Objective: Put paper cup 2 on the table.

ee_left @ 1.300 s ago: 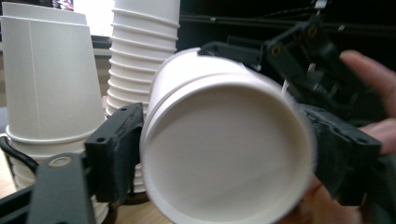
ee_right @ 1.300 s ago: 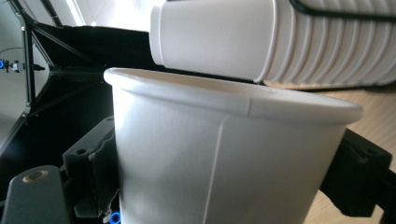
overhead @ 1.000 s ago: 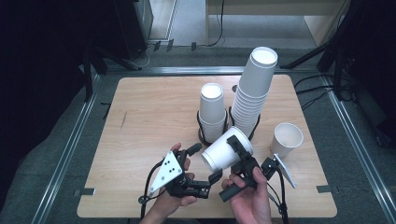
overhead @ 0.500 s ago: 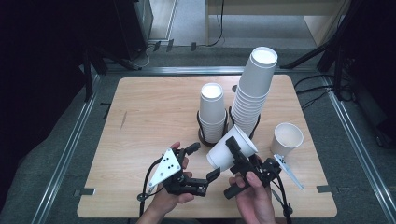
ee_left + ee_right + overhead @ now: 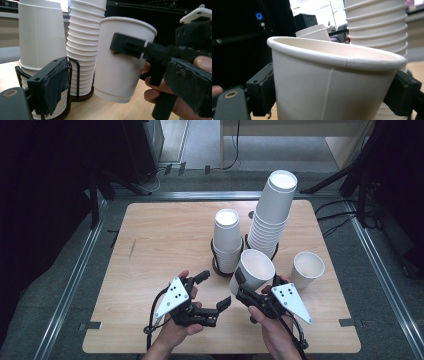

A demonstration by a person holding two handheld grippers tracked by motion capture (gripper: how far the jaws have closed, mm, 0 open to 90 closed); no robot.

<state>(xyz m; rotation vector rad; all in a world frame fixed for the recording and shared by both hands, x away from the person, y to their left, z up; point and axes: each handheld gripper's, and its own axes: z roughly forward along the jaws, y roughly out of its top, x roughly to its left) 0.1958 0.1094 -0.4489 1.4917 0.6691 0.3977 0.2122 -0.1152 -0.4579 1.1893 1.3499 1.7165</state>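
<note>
Right gripper (image 5: 246, 287) clamps a white paper cup (image 5: 252, 270) by its sides, mouth up (slightly tilted), off the light wooden table (image 5: 150, 240). Left gripper (image 5: 214, 290), at the cup's 8 o'clock, jaws wide, empty. Two stacks of white cups (image 5: 272, 215) at 12 o'clock.

A lab or test room set up for recording handling work, not a home or kitchen; a plain wooden table (image 5: 165, 245) stands alone on grey carpet (image 5: 60, 270), edged by aluminium rails (image 5: 75, 280) on the floor; black stand legs (image 5: 330, 182) and loose cables (image 5: 345, 215) cross the floor around it; dark equipment cabinets (image 5: 142, 145) stand behind, one showing a small blue indicator light (image 5: 258, 16) in the right gripper view; a pale wooden desk edge (image 5: 300, 127) sits at the far side; the surroundings are dim, with light falling on the tabletop
</note>
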